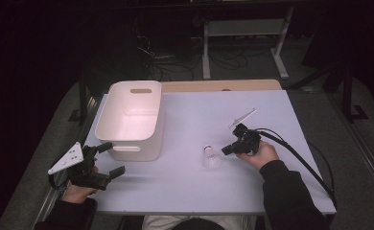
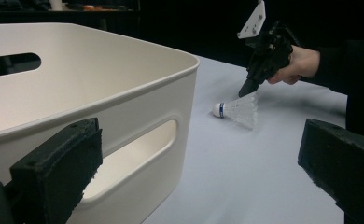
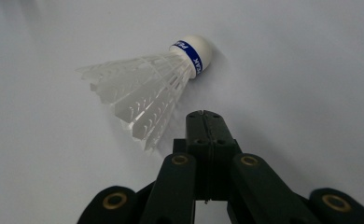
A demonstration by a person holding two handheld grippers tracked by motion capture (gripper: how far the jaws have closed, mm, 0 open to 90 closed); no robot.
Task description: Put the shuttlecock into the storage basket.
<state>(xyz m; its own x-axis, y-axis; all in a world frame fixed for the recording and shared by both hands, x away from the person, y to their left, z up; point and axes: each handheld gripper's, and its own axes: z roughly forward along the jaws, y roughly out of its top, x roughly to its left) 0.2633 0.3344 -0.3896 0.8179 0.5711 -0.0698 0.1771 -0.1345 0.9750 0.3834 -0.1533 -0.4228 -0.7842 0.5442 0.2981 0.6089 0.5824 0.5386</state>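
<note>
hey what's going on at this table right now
A person holds a gripper in each hand at a white table. The right gripper is shut, its jaws pressed together with nothing between them, right beside the skirt of a shuttlecock lying on its side. Whether the tips touch the feathers is unclear. The left gripper waits open next to a white bin, which looks empty.

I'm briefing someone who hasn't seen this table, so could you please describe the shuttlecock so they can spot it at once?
Start at the pale rectangular table top and its big white plastic bin at the left. To the bin's right lies a small translucent white plastic shuttlecock on its side, just off the shut black right gripper. Its rounded white cap with a blue band sets it apart.
</note>
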